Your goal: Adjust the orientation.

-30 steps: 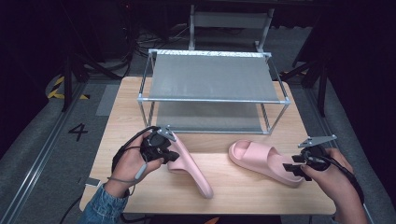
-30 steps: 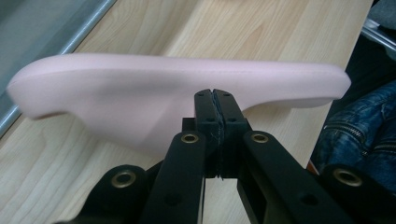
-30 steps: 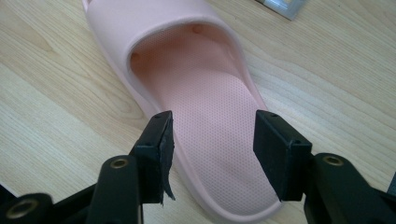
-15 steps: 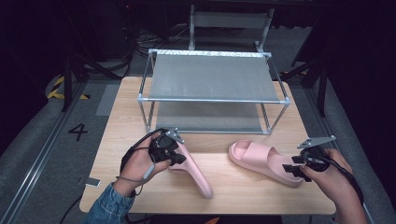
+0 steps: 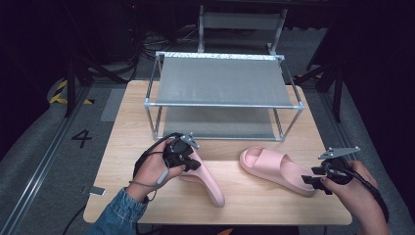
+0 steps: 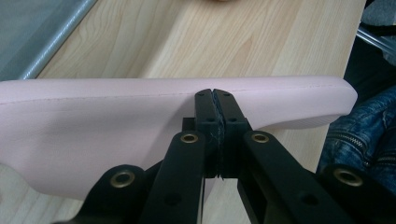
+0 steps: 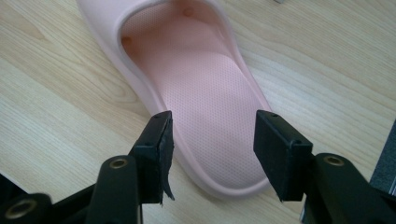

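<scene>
1. On my left I have the left gripper point(image 5: 188, 155) sitting over the toe end of the left slipper point(image 5: 208, 181); in the left gripper view its fingers point(image 6: 205, 107) are pressed flat together with no gap, and the pink side of the slipper point(image 6: 116, 121) lies just behind them. I cannot tell whether any material is pinched between them
2. That slipper lies on the worktop point(image 5: 132, 147) with its long axis running diagonally, toe end under my left hand and heel toward the near edge
3. The right slipper point(image 5: 276, 169) sits upright on its sole, well apart from the first, with its strap end toward the middle of the worktop and its heel pointing at my right hand
4. The right gripper point(image 5: 313, 178) is at that heel. In the right gripper view its fingers point(image 7: 156, 140) stand wide apart and straddle the heel of the slipper point(image 7: 205, 107), one outside each rim, not pressing on it
5. The relation that matters: the slipper's long axis runs straight away from the right fingers, so they face it end on. My judgement is that closing here would squeeze the heel across its width
6. The wire rack point(image 5: 220, 81) stands behind both slippers, farther from me, its shelves bare
</scene>
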`<state>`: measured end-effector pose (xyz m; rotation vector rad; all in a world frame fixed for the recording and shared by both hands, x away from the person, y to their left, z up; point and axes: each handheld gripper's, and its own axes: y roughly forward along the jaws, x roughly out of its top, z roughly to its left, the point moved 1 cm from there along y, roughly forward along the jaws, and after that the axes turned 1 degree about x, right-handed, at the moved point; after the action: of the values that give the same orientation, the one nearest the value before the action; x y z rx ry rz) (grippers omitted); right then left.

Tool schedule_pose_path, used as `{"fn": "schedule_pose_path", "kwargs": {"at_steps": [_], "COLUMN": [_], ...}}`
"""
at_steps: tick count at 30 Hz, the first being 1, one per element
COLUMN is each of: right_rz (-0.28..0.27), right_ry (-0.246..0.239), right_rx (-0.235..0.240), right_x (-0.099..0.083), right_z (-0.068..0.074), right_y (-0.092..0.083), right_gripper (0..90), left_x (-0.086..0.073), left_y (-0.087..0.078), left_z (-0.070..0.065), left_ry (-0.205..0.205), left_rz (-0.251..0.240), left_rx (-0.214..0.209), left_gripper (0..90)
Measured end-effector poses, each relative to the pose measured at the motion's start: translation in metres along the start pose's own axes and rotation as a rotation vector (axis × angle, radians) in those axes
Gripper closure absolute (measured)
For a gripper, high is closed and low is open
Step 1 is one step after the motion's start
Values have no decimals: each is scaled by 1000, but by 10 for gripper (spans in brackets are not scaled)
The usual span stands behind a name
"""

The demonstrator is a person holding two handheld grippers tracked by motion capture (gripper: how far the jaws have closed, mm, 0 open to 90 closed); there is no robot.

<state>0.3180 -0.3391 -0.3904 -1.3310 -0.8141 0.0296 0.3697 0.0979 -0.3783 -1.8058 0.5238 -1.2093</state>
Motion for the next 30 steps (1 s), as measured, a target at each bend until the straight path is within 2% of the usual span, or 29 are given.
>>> {"fn": "schedule_pose_path", "kwargs": {"at_steps": [6, 12, 14, 16, 18, 20, 24, 26, 30], "right_rz": [4, -1, 5, 1, 1, -7, -2, -1, -6], "right_ry": [22, 54, 59, 60, 66, 64, 62, 61, 54], "right_rx": [-10, -30, -30, -34, -33, -39, -35, -32, -31], "right_x": [-10, -21, -23, -25, -26, -26, -26, -25, -24], "right_z": [-2, -4, -5, -5, -5, -6, -6, -5, -4], "right_y": [-5, -11, -12, -13, -14, -14, -14, -13, -13], "right_gripper": [480, 477, 474, 467, 467, 466, 466, 465, 465], "left_x": [11, 25, 30, 33, 36, 36, 35, 35, 36], "left_y": [5, 17, 20, 20, 18, 15, 11, 19, 27], "left_z": [1, 2, 1, 1, -2, -3, -6, -9, -12], "left_ry": [9, 38, 45, 54, 53, 58, 56, 63, 75], "left_rz": [-30, -76, -83, -111, -155, -174, -167, -130, -99], "left_rx": [-7, -2, 22, 57, 64, 71, 74, 63, 44], "left_gripper": [859, 831, 785, 669, 627, 561, 551, 559, 574]}}
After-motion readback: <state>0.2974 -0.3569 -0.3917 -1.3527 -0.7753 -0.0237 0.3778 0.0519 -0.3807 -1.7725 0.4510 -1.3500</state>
